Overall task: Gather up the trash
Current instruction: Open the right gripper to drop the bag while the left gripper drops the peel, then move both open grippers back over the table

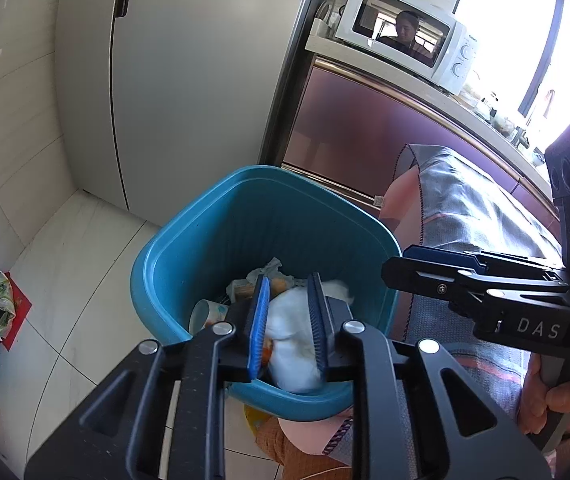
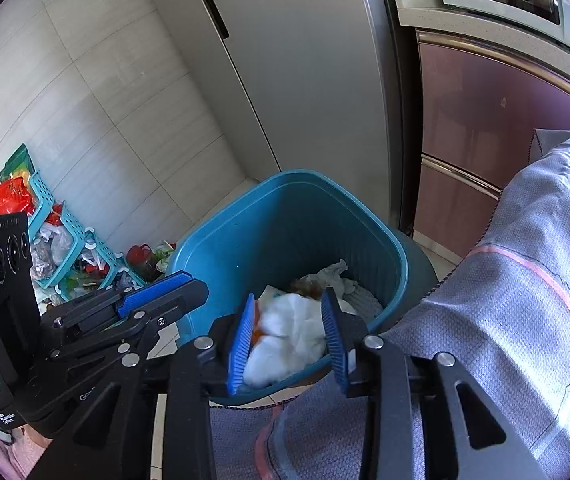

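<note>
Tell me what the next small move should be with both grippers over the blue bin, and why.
Probably lift both grippers up and away from the blue bin. The left gripper and right gripper both stand parted above its mouth, and the white wad seems to lie inside the bin with the other scraps, not pinched between either pair of pads. The drop looks done, so clearing out comes next.
</note>
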Demonstrator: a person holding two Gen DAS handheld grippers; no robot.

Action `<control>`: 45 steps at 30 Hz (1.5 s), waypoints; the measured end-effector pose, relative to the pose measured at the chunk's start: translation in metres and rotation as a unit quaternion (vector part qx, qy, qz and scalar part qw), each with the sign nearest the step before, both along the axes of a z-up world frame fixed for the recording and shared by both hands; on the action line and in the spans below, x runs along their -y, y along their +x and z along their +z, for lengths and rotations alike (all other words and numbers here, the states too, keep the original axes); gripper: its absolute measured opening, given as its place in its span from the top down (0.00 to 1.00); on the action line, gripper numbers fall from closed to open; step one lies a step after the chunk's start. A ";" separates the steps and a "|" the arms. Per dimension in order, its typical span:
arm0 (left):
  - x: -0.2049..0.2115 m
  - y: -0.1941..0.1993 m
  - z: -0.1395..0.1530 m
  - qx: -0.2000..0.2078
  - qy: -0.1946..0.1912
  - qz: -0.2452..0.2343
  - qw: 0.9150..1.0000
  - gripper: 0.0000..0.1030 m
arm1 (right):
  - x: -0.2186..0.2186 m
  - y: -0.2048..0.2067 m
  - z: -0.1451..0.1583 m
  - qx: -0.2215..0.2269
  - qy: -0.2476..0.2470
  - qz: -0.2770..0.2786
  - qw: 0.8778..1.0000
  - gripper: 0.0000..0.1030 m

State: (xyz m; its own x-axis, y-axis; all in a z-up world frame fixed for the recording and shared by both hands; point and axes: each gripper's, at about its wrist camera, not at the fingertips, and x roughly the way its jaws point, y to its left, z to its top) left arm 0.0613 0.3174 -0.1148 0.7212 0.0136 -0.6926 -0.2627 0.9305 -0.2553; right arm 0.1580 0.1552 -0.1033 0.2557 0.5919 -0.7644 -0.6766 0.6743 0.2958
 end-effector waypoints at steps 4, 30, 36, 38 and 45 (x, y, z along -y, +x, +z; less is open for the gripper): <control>0.002 -0.003 0.004 0.006 0.001 0.002 1.000 0.73 | 0.008 0.001 0.001 -0.004 0.011 -0.005 1.000 0.68; 0.209 0.010 0.052 0.090 -0.010 -0.295 0.951 0.26 | 0.297 -0.064 0.052 0.086 0.062 -0.257 0.961 0.57; 0.275 0.026 0.052 0.080 -0.002 -0.363 0.928 0.26 | 0.384 -0.079 0.046 0.091 0.058 -0.362 0.926 0.54; 0.295 0.031 0.051 0.074 0.004 -0.379 0.923 0.26 | 0.406 -0.079 0.042 0.091 0.056 -0.389 0.915 0.52; 0.347 0.053 0.045 0.055 0.012 -0.421 0.905 0.26 | 0.473 -0.078 0.023 0.073 0.052 -0.458 0.885 0.43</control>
State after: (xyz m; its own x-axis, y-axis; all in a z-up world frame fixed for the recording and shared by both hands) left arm 0.1147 -0.0294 -0.0702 0.5476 -0.5593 -0.6223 0.5689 0.7943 -0.2133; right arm 0.0800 -0.3177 -0.0806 0.7559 0.1503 -0.6372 0.1028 0.9339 0.3423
